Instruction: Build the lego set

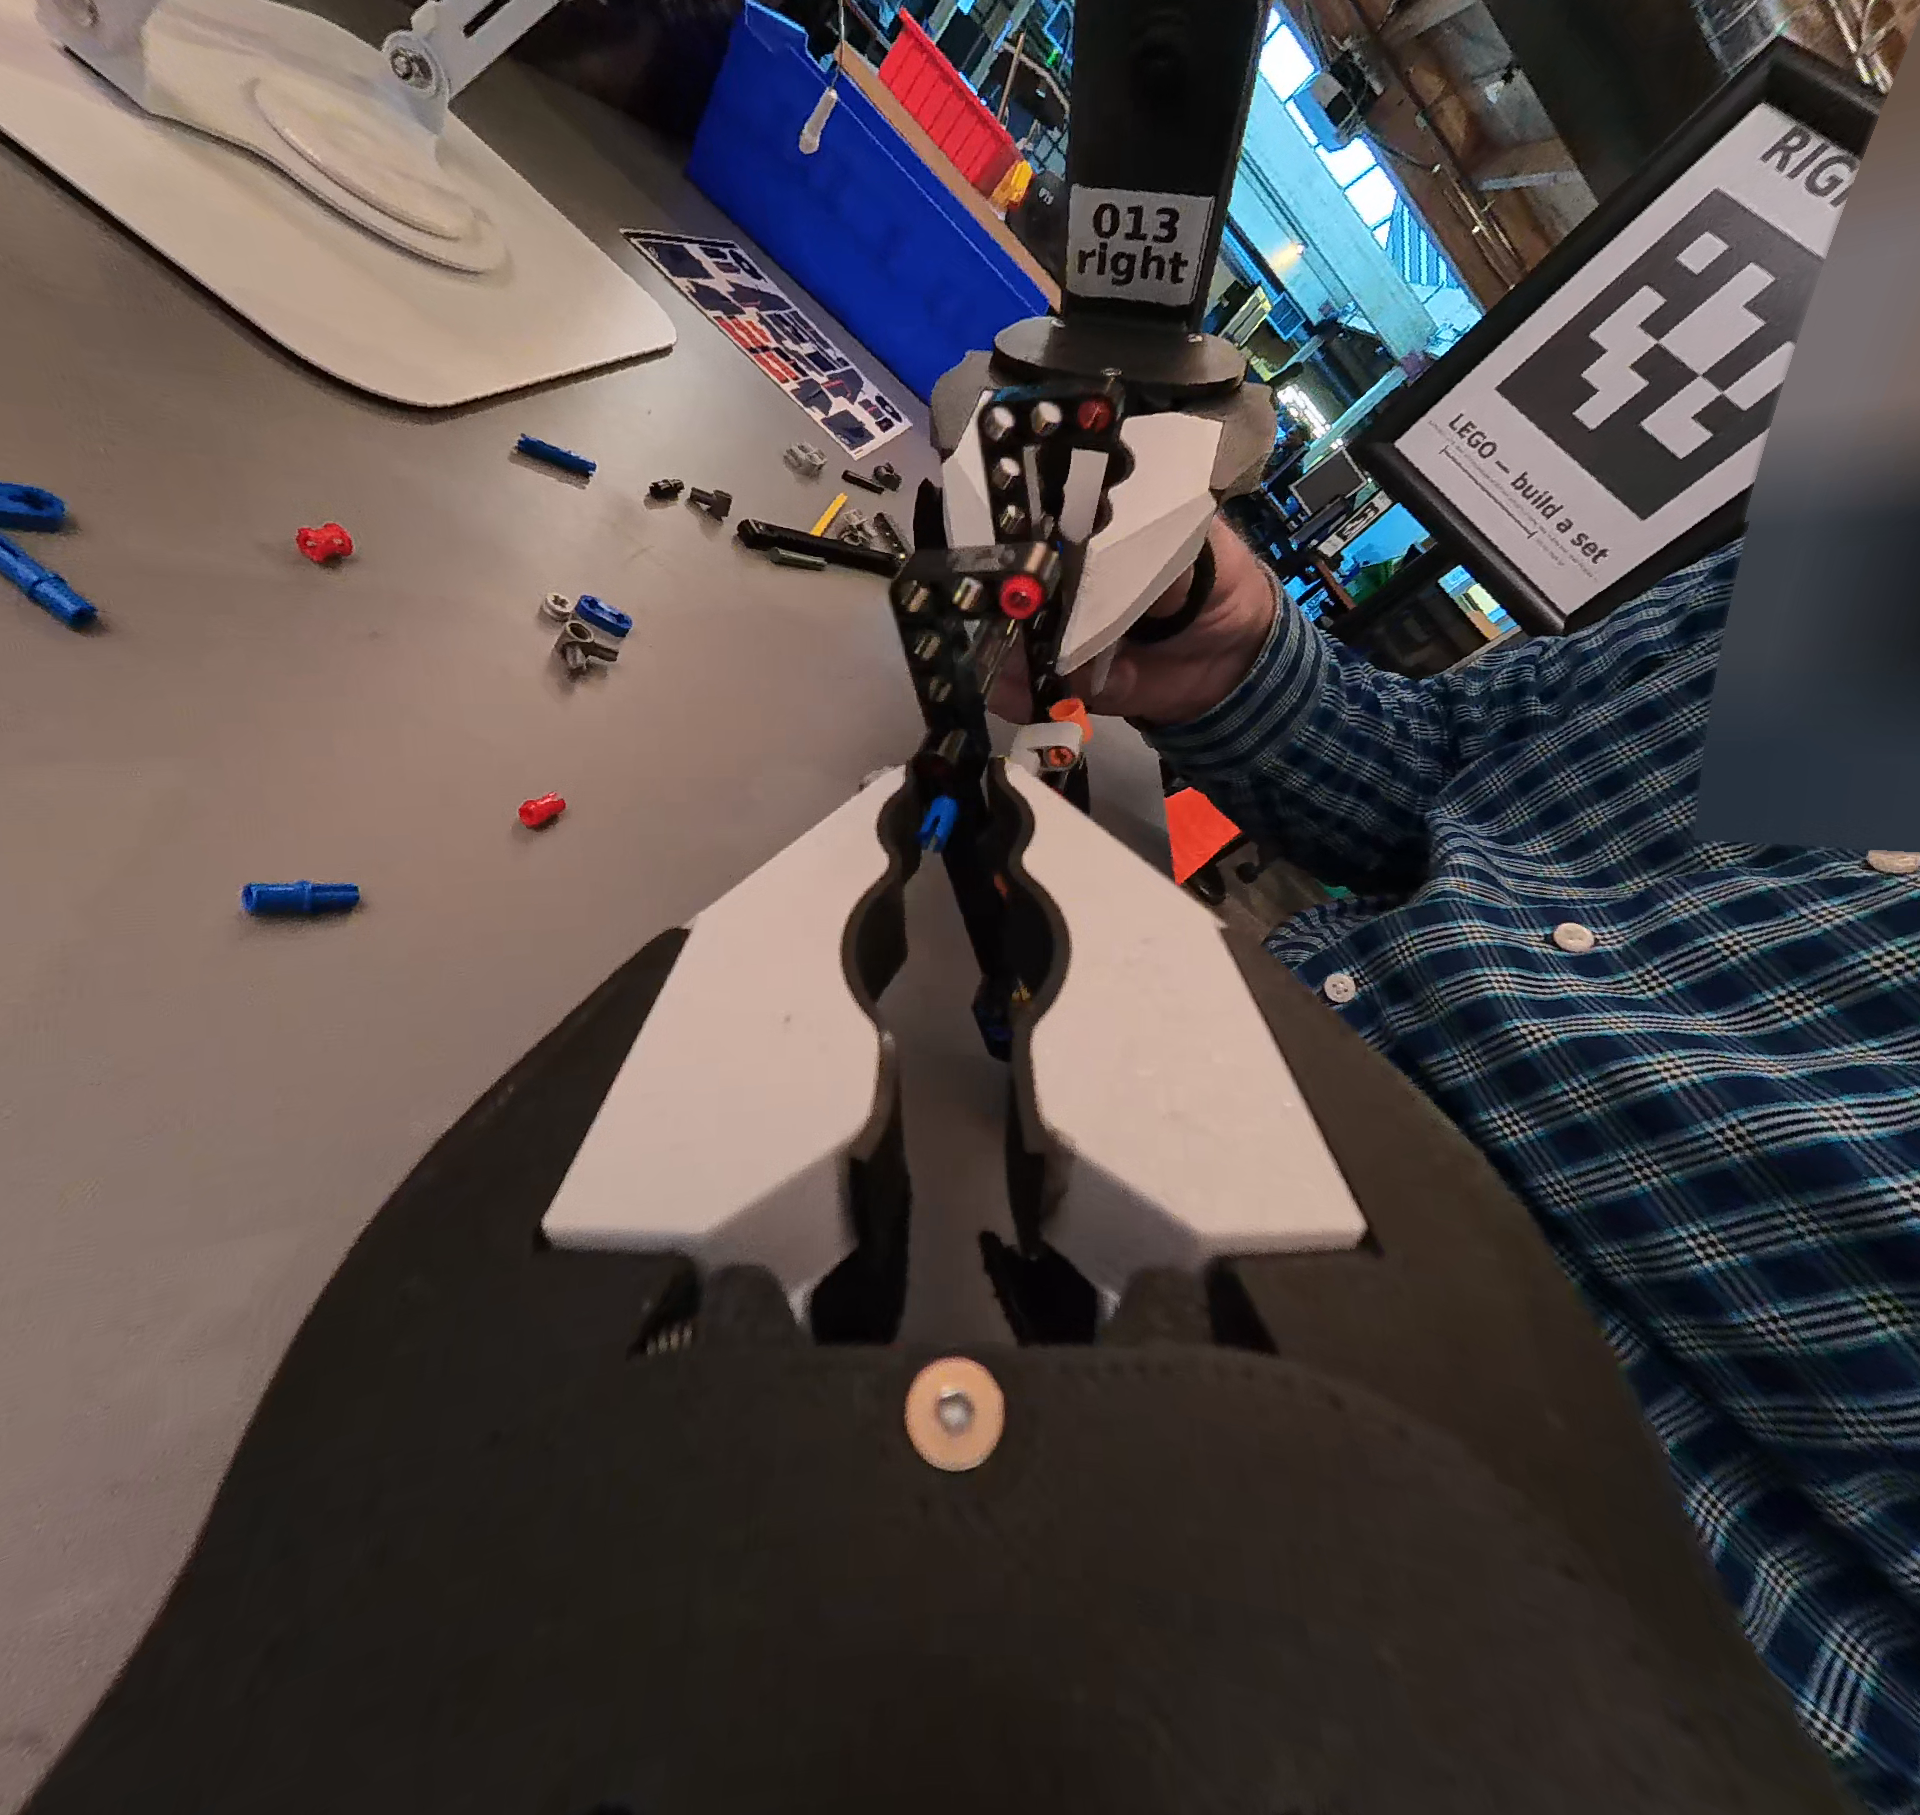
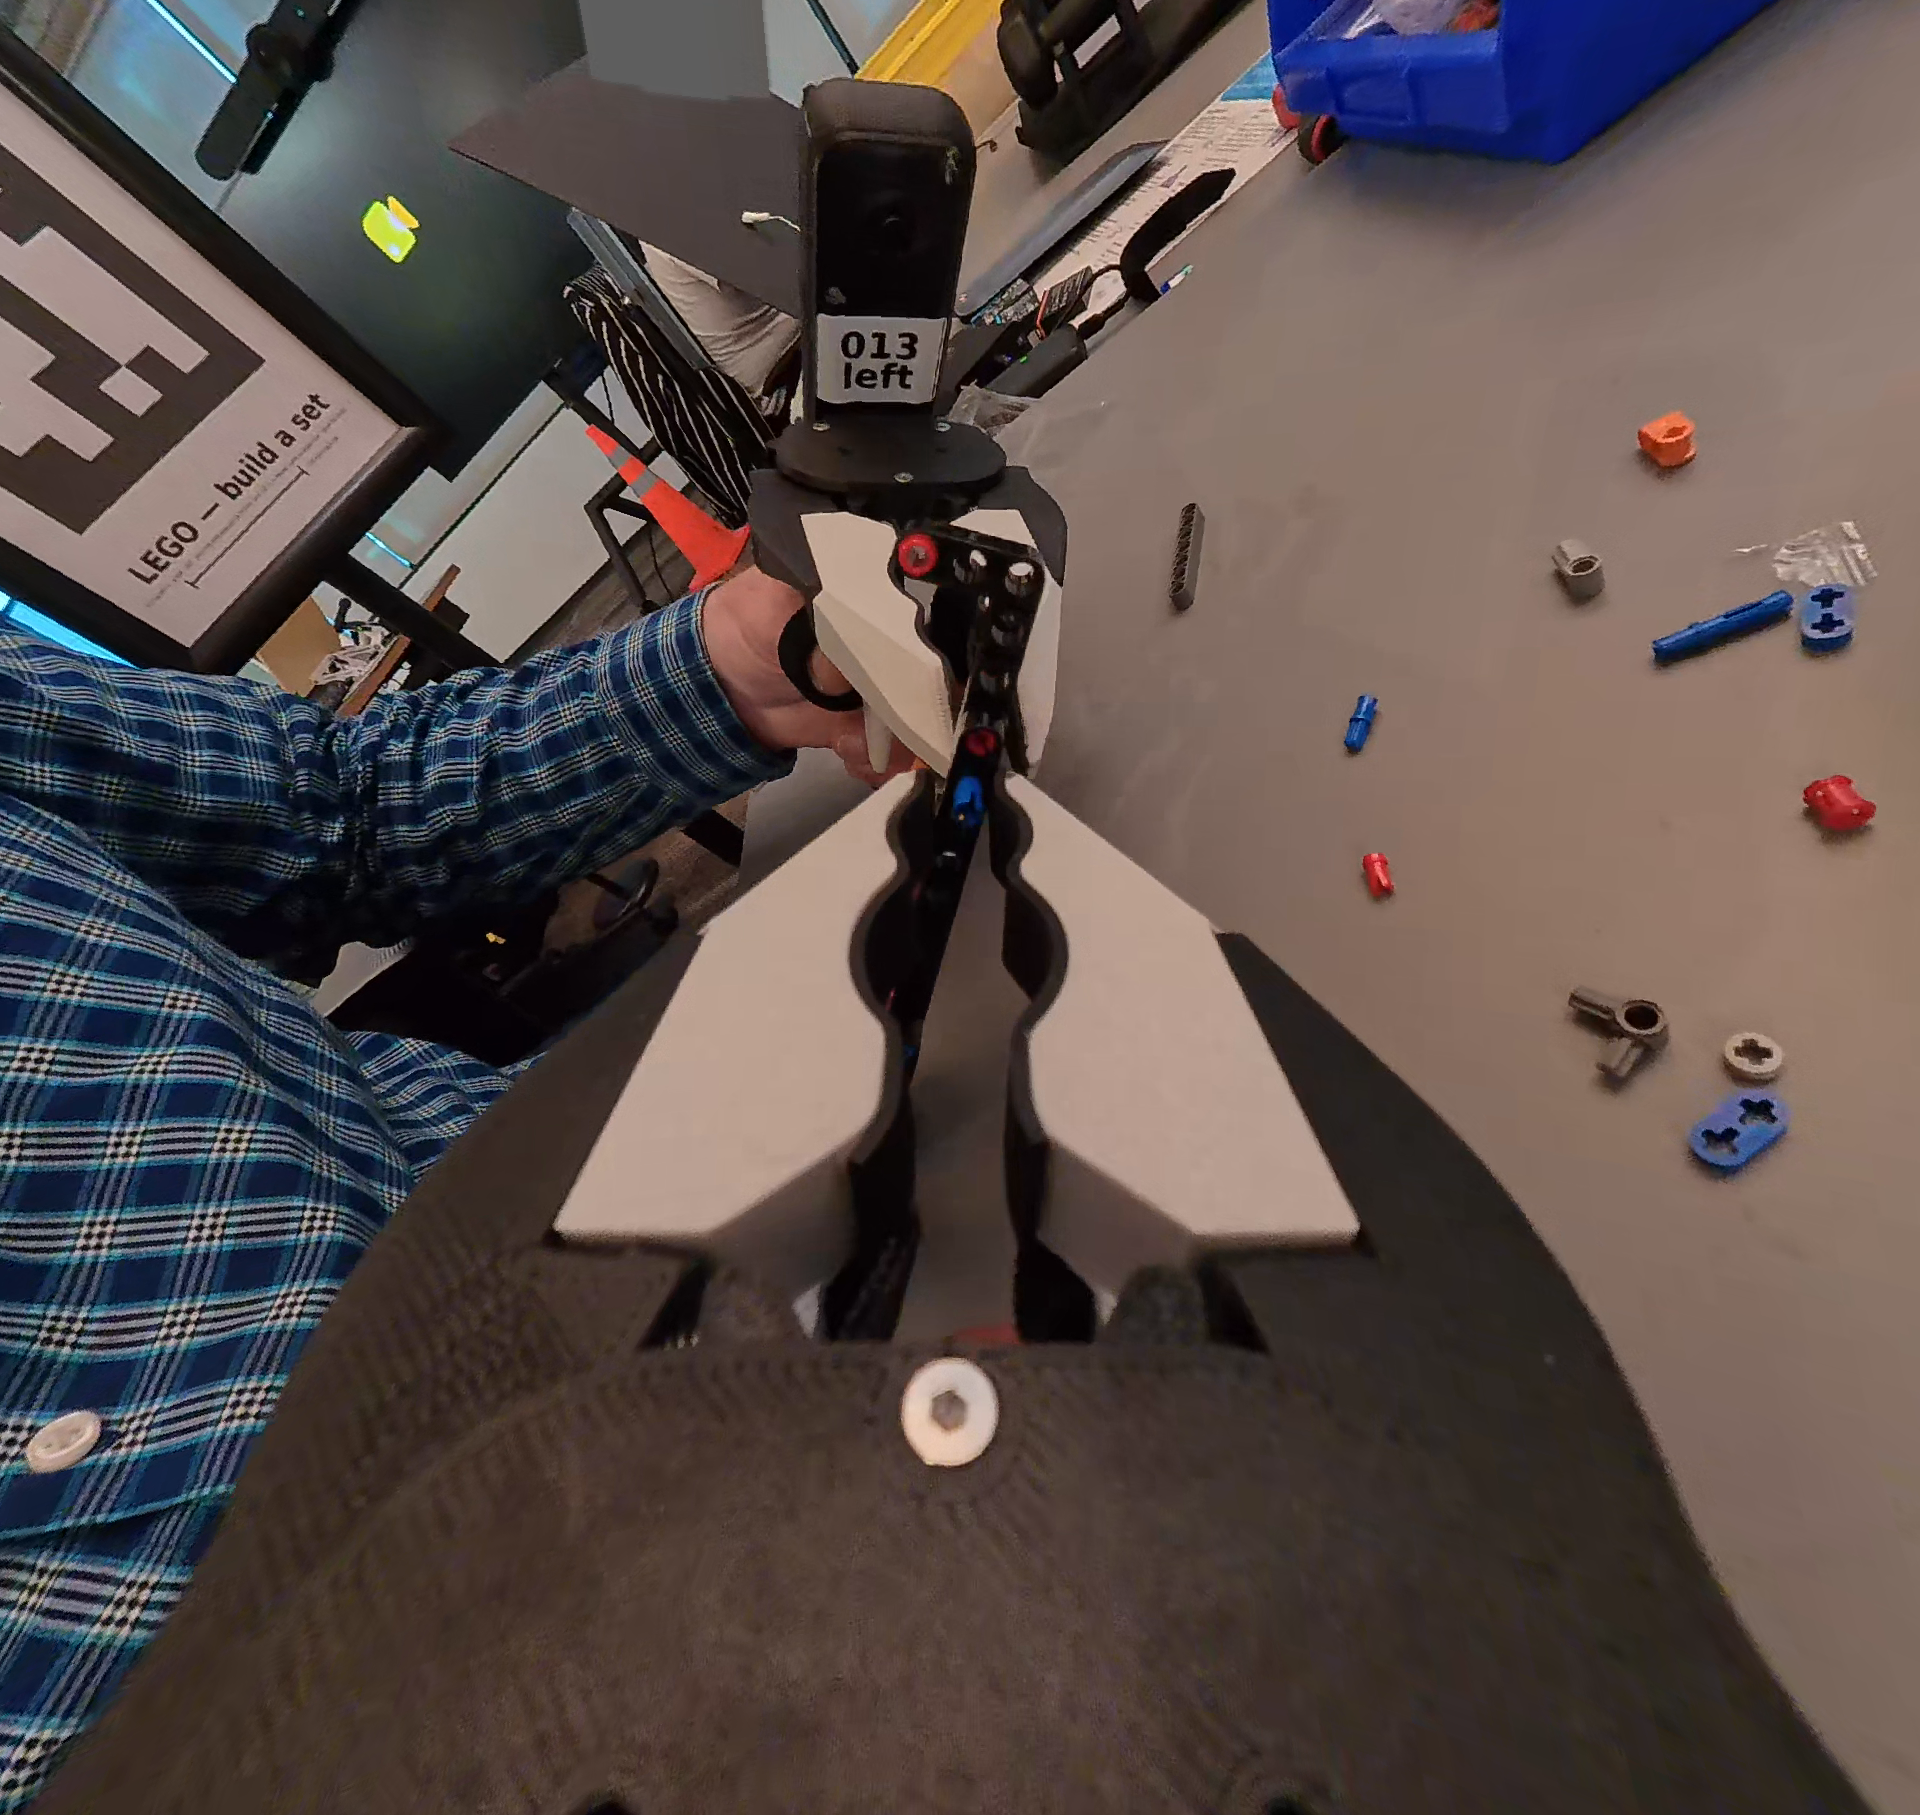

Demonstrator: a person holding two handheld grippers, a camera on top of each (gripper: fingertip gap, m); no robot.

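Observation:
My left gripper (image 1: 951, 809) is shut on a black L-shaped lego beam (image 1: 940, 643) with a red pin (image 1: 1019, 597) and a blue pin (image 1: 938, 820). My right gripper (image 2: 961, 799) faces it, shut on a second black beam (image 2: 951, 892) with a blue pin (image 2: 966, 795). In the left wrist view the right gripper (image 1: 1039, 612) holds its beam (image 1: 1013, 456) just behind mine. In the right wrist view the left gripper (image 2: 977, 747) holds its beam (image 2: 987, 602). The two beams overlap between the fingertips, above the table; I cannot tell if they are joined.
Loose pieces lie on the grey table (image 1: 312, 1038): blue pins (image 1: 299, 896), red connectors (image 1: 541, 808), an orange piece (image 2: 1668, 438), a black beam (image 2: 1188, 555). A blue bin (image 1: 862, 207), a sticker sheet (image 1: 769, 331) and a white stand base (image 1: 312, 207) sit behind. My two grippers' fingertips are within a few centimetres of each other. Left tips and right tips are each some 20 cm from the orange piece (image 2: 1668, 438).

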